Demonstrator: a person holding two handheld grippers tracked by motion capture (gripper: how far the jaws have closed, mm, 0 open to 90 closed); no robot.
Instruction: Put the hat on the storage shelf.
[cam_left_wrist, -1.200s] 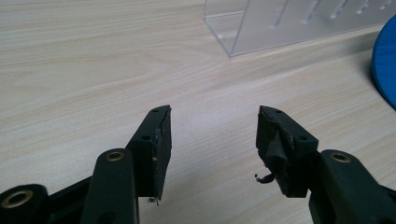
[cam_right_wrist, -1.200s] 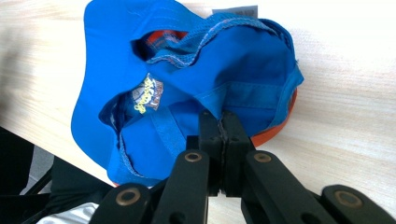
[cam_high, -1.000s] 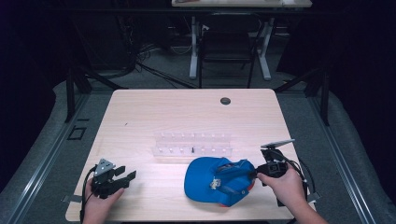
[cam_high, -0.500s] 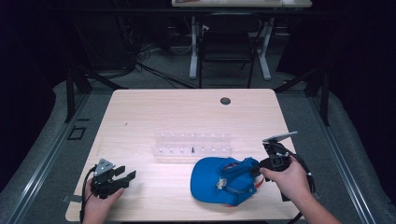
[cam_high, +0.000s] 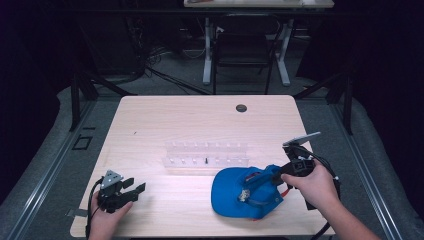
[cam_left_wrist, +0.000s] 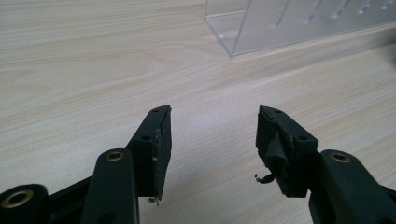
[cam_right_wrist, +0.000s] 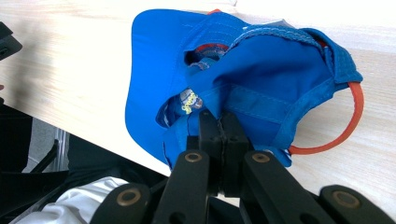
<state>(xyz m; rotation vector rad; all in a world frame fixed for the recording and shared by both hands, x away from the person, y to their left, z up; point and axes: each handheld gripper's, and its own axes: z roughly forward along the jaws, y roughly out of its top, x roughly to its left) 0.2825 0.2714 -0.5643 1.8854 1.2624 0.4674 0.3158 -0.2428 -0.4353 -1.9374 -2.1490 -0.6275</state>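
A blue cap (cam_high: 245, 190) lies crumpled near the table's front right, with an orange cord (cam_right_wrist: 348, 128) looping from its edge. My right gripper (cam_high: 280, 172) is shut on the cap's fabric; in the right gripper view the black jaws (cam_right_wrist: 219, 128) pinch a fold of the blue cap (cam_right_wrist: 261, 79). My left gripper (cam_high: 132, 190) rests near the front left corner, open, with nothing between its fingers. In the left gripper view its jaws (cam_left_wrist: 212, 128) stand apart over bare wood.
A clear plastic rack (cam_high: 207, 154) with slots stands at the table's middle; its corner (cam_left_wrist: 280, 23) shows ahead of the left gripper. A round grommet hole (cam_high: 241, 108) sits at the far side. The wooden table's front edge (cam_high: 200, 234) lies close to both hands.
The right gripper has dragged the cap to the right across the table. The left gripper has stayed in place, open.
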